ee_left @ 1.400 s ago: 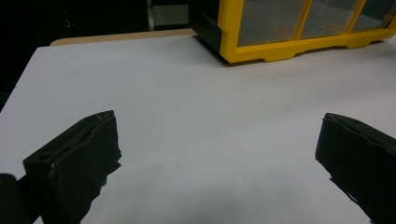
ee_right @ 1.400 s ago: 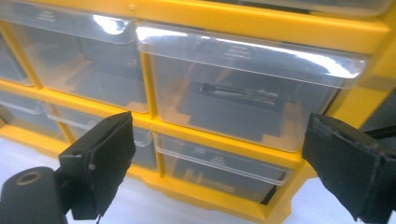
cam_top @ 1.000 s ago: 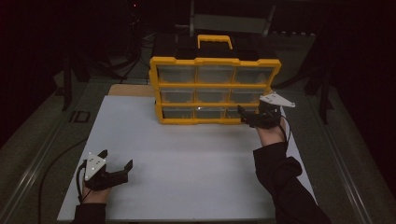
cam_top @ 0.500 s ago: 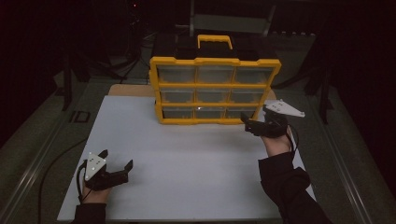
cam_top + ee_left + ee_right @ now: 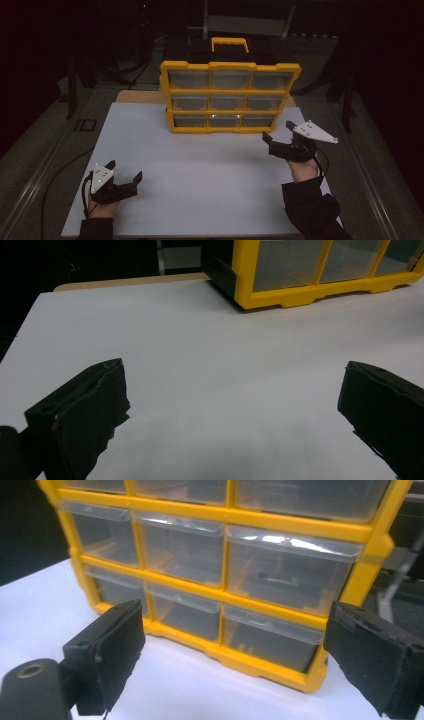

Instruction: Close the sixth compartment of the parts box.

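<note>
The yellow drawer box (image 5: 230, 97) sits just in front of the right claw (image 5: 281, 141) & a bit to its left. Jaws wide open, holding nothing. Left claw (image 5: 124, 181), also open & empty, is far back. Right is nearer, bottom drawers (image 5: 270, 637) closest.

Left gripper (image 5: 122, 176) sits low and near (fingers (image 5: 82, 415) spread wide); right gripper (image 5: 278, 135) is held farther forward, fingers (image 5: 107, 652) equally parted

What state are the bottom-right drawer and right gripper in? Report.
Drawer shut: its front sits flush in the yellow frame. Right gripper open, jaws wide apart, empty.
</note>
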`<control>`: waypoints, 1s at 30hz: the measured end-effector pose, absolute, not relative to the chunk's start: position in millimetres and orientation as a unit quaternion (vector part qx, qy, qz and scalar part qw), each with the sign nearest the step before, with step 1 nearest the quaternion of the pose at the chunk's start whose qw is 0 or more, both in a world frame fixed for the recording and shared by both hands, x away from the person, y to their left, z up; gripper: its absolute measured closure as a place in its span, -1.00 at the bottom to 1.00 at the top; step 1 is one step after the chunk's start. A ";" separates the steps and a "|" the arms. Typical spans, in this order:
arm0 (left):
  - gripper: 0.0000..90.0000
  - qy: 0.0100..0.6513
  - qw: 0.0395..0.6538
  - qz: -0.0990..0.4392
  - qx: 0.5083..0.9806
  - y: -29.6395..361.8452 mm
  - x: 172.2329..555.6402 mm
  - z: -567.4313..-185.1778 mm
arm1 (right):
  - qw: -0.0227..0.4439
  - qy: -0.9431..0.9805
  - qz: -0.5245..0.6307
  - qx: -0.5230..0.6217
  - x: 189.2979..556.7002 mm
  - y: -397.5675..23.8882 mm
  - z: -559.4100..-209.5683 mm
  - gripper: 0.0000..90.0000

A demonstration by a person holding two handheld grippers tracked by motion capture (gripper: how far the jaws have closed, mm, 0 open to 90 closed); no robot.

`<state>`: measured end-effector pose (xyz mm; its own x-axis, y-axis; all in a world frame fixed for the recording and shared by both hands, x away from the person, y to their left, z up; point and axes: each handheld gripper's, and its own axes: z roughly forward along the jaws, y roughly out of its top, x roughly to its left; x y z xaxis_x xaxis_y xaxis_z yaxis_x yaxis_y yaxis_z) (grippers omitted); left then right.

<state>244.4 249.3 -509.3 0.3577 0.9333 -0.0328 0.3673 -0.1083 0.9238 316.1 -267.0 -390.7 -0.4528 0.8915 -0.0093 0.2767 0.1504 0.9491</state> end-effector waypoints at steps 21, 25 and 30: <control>-1.00 0.477 0.465 0.304 0.681 248.9 244.4 -509.1 | 0.286 0.717 0.476 0.421 294.3 -293.2 -455.2 -0.79; -1.00 0.477 0.465 0.304 0.681 248.9 244.3 -509.1 | 0.277 0.720 0.471 0.428 291.6 -298.2 -469.1 -0.79; -1.00 0.477 0.465 0.304 0.681 249.2 244.4 -509.1 | 0.270 0.725 0.460 0.435 287.7 -304.4 -482.6 -0.79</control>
